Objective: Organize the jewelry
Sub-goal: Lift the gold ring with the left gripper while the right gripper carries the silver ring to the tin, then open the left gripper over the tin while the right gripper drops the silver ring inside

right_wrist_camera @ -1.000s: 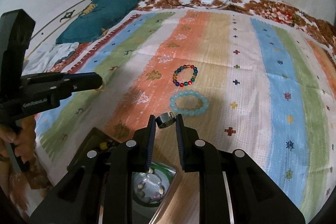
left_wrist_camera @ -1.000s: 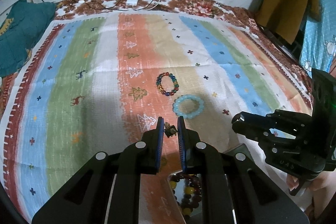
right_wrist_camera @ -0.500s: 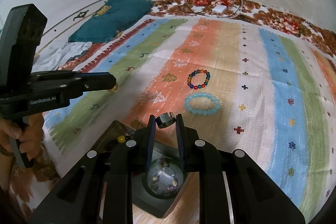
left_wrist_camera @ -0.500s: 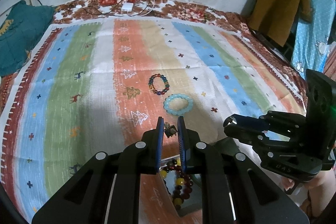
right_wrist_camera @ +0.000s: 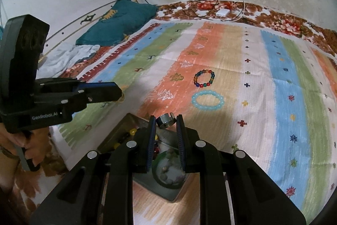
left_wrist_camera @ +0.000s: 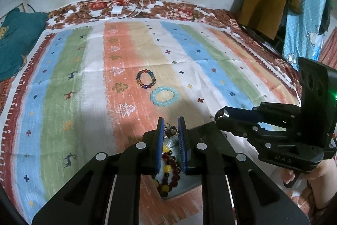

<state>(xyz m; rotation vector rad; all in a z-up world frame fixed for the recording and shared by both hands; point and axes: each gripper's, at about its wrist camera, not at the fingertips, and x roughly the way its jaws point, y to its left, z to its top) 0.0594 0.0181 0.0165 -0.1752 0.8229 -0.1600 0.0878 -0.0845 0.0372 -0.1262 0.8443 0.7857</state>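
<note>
Your left gripper point(left_wrist_camera: 171, 130) pinches a small bronze-coloured trinket point(left_wrist_camera: 169, 131) above the shallow grey metal tray point(left_wrist_camera: 190, 181), which lies straight below and already keeps one dark-and-yellow beaded bracelet point(left_wrist_camera: 167, 172)

Your right gripper point(right_wrist_camera: 166, 122) clamps one wide silver ring point(right_wrist_camera: 165, 120) over that tray's green bangle point(right_wrist_camera: 166, 180); two bracelets lie ahead: multicoloured bead bracelet point(right_wrist_camera: 204, 78), pale blue bead bracelet point(right_wrist_camera: 207, 99)

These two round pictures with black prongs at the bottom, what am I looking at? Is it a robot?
No robot: a person holds a two-finger tool in each hand, each with a camera looking along its fingers. In the left tool's view, the left gripper pinches a small dark trinket. In the right tool's view, the right gripper pinches a silver ring. On the striped cloth lie a multicoloured bead bracelet and a pale blue bracelet. Below the tools is a metal tray already holding jewellery.
</note>
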